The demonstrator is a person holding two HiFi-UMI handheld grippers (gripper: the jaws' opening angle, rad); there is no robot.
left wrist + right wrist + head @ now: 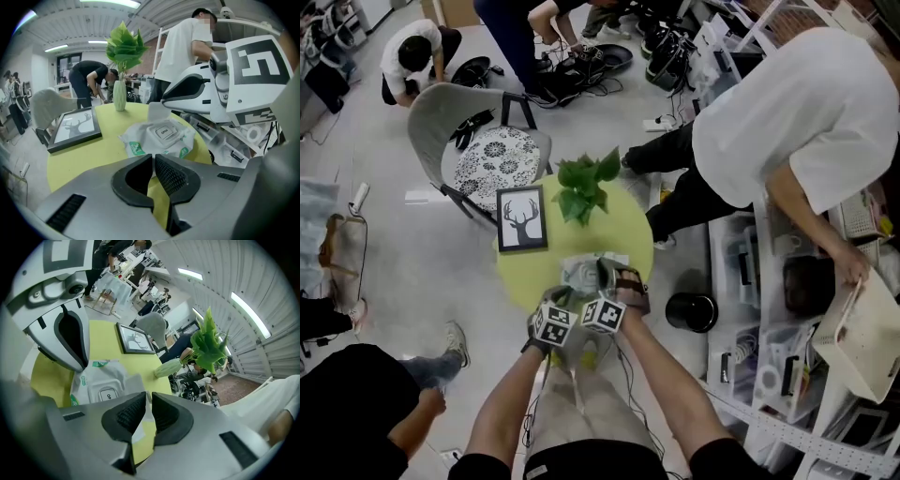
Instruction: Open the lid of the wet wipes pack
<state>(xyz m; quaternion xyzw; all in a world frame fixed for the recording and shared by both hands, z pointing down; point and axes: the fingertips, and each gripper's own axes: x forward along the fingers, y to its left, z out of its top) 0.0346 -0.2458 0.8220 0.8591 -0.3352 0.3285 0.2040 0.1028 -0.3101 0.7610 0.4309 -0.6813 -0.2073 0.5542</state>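
Note:
The white wet wipes pack (579,272) lies on the round yellow table (630,234), just ahead of both grippers. Its plastic lid with an "OPEN" tab (164,132) lies flat and closed. My right gripper (148,397) is shut on a thin white flap (137,383) at the pack's far edge. That flap (157,112) stands up behind the lid in the left gripper view. My left gripper (153,158) is shut with nothing between its jaws. It hovers at the near side of the pack (140,143), apart from it.
A framed deer picture (522,217) and a leafy plant in a vase (586,183) stand at the table's far side. A grey chair (478,141) sits beyond them, and a black bin (692,312) sits to the right. A person in a white shirt (797,112) bends over shelves at the right.

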